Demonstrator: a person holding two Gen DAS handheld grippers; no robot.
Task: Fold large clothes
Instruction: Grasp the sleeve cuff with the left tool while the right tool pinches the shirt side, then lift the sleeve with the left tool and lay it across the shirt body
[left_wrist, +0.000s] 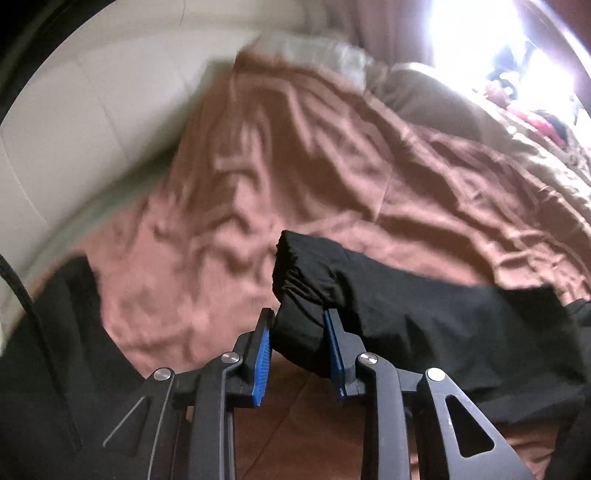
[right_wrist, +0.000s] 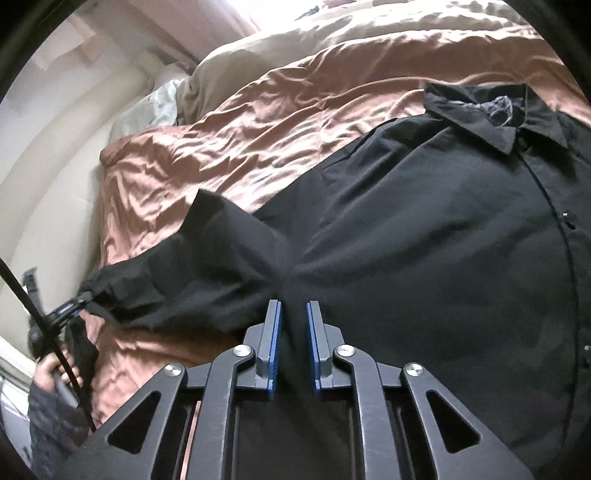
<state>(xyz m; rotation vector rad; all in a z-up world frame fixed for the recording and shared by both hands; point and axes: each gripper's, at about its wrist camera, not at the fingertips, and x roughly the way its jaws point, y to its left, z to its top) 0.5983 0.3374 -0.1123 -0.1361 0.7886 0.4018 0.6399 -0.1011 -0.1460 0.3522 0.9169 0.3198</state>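
The black shirt (right_wrist: 424, 221) lies spread on the bed's brown duvet (right_wrist: 229, 147), collar (right_wrist: 476, 110) farthest from the grippers. The left gripper (left_wrist: 299, 317) clamps the sleeve cuff (left_wrist: 295, 280). The right gripper (right_wrist: 294, 308) pinches shirt fabric beside the sleeve's armpit.

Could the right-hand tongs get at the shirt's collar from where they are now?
Probably yes. The collar lies uncovered at the far end of the black shirt, with nothing lying between. But the right tongs seem pinched on a fold of that shirt near the sleeve, so they would have to let go first.
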